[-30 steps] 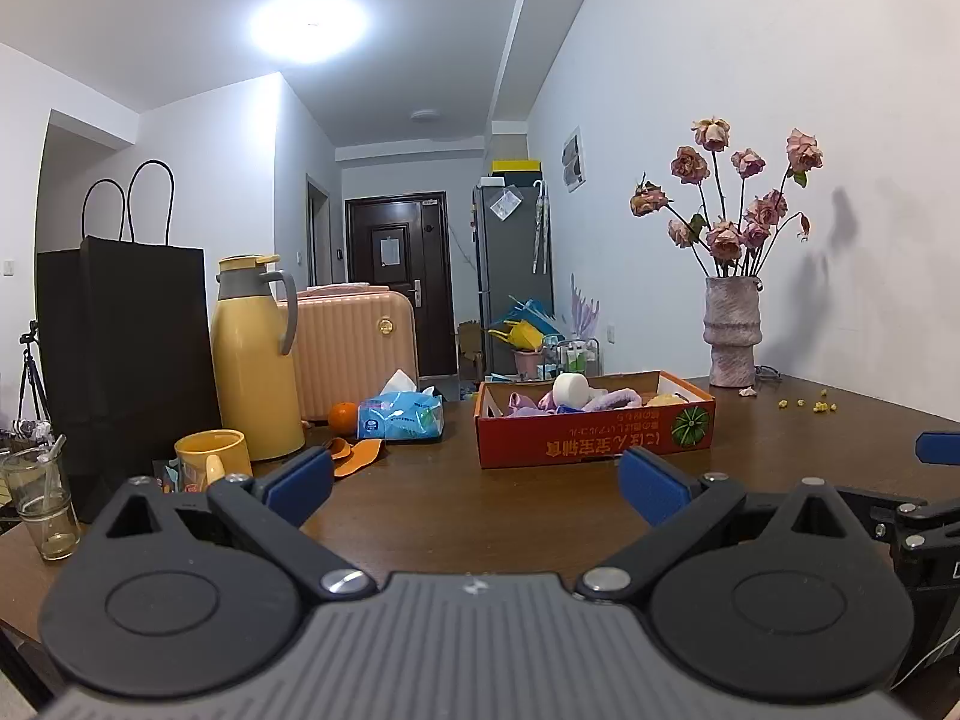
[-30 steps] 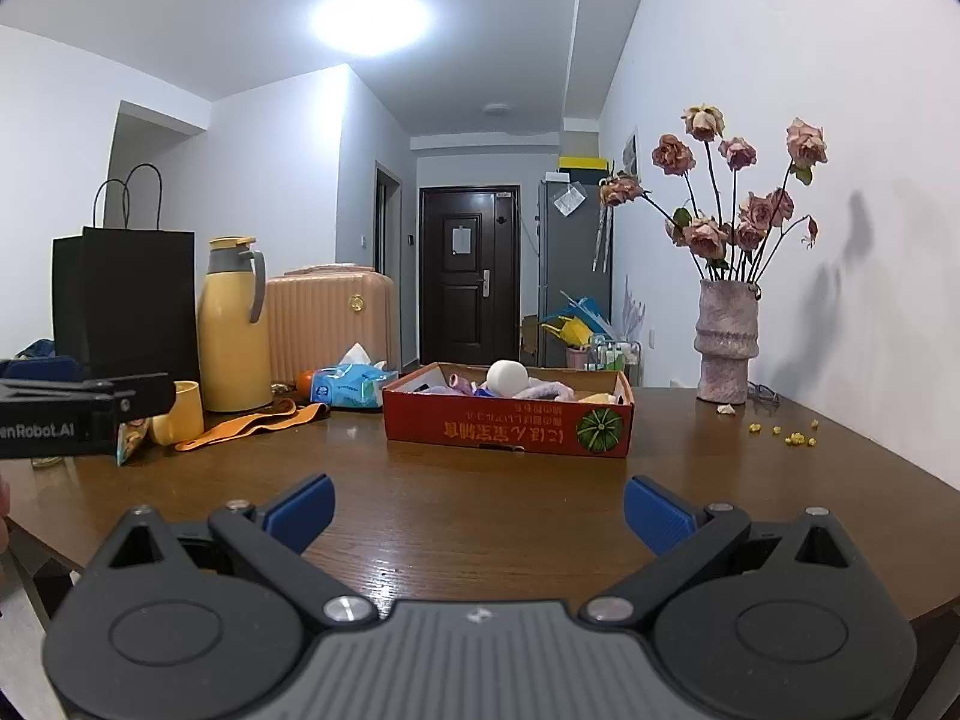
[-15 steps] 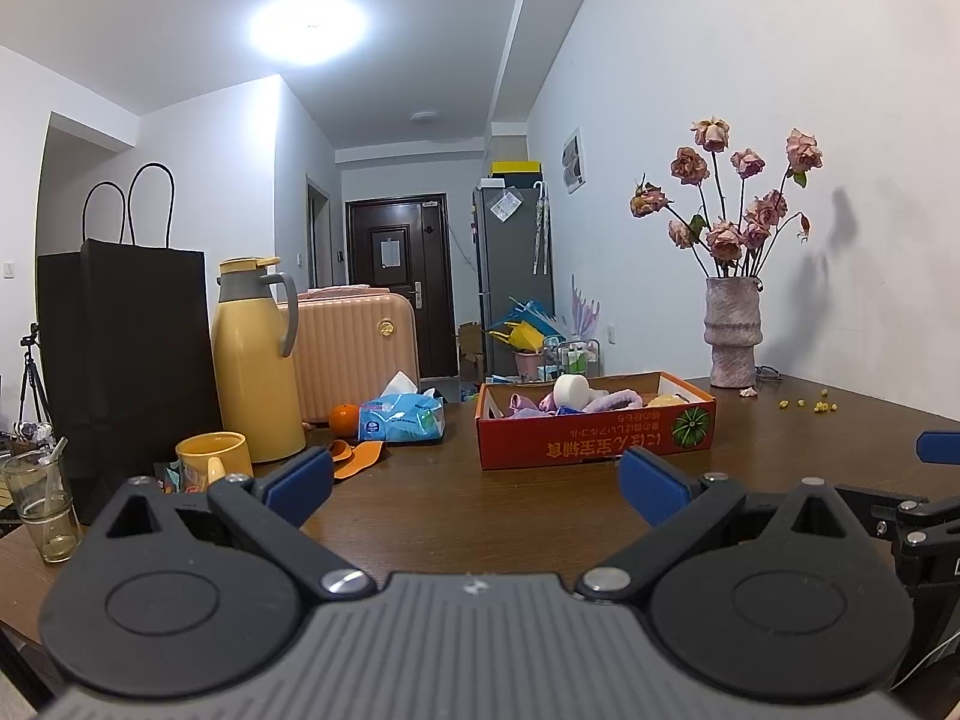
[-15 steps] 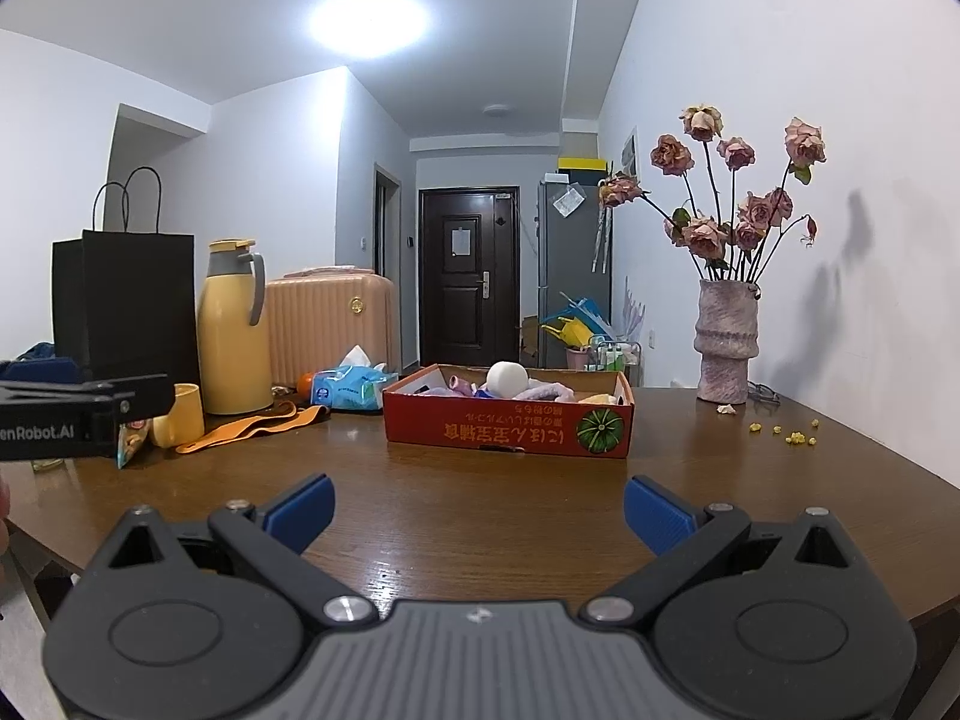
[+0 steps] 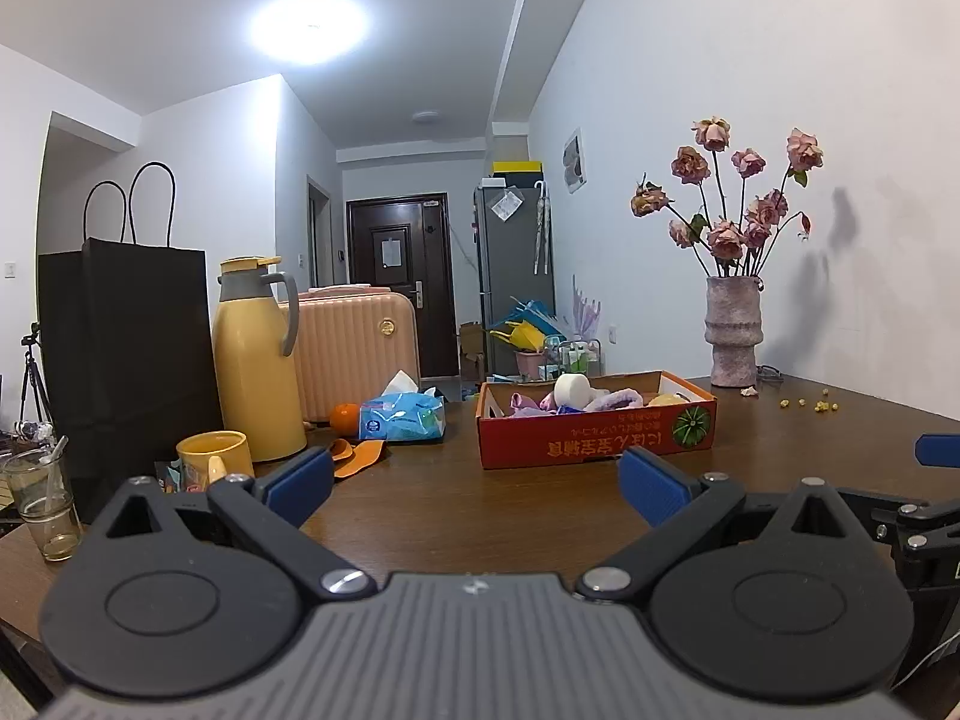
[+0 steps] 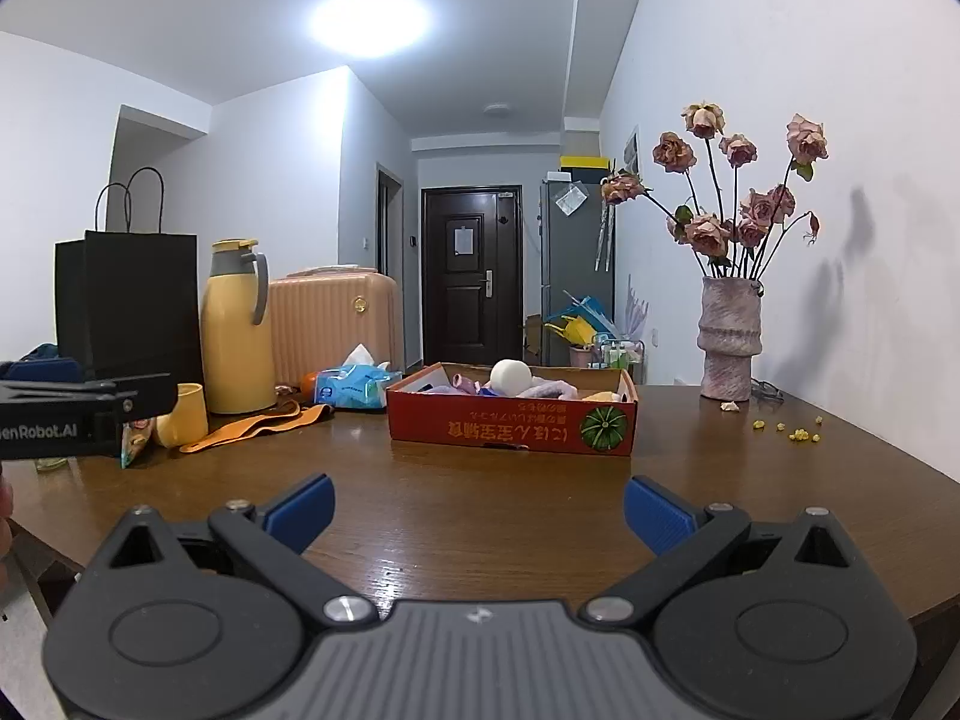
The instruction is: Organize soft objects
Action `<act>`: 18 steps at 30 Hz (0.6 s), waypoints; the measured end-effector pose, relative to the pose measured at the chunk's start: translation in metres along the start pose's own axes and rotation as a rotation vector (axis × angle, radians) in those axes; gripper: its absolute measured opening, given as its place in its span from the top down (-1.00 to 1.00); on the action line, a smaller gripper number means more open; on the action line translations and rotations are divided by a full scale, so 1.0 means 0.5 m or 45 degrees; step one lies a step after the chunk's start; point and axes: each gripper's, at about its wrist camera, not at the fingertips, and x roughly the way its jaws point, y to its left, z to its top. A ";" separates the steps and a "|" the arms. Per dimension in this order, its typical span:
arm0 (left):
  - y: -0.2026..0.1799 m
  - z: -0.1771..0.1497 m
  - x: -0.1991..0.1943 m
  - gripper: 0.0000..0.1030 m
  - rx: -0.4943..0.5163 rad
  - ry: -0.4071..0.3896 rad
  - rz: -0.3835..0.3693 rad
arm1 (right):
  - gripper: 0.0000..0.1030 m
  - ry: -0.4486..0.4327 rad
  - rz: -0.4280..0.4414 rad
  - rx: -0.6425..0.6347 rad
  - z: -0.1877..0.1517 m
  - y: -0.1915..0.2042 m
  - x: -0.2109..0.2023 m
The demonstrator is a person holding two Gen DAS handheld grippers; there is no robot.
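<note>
A red cardboard box [image 5: 594, 441] [image 6: 510, 429] stands on the brown table, holding a white round soft item [image 5: 570, 390] [image 6: 510, 375], purple and pink fabric pieces [image 5: 612, 401] [image 6: 549, 389] and something yellow. An orange cloth strip [image 5: 360, 457] [image 6: 258, 425] lies on the table left of the box. A blue tissue pack [image 5: 402, 417] [image 6: 354, 389] sits behind it. My left gripper [image 5: 474, 483] is open and empty, well short of the box. My right gripper [image 6: 477, 510] is also open and empty, facing the box.
A yellow thermos [image 5: 255, 360] [image 6: 234, 330], black paper bag [image 5: 126, 348] [image 6: 129, 300], yellow mug [image 5: 213, 459], drinking glass [image 5: 42, 504] and orange fruit [image 5: 345, 415] crowd the left. A vase of dried roses [image 5: 735, 330] [image 6: 729, 342] stands far right, with yellow crumbs [image 6: 795, 429] nearby.
</note>
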 end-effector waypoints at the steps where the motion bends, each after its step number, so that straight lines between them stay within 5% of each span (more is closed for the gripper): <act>1: -0.002 0.001 0.001 -1.00 0.001 0.000 0.001 | -1.00 0.000 0.000 -0.001 0.000 0.000 0.000; 18: -0.003 -0.001 0.002 -1.00 0.015 -0.004 -0.008 | -1.00 0.002 -0.002 0.009 0.001 0.000 -0.001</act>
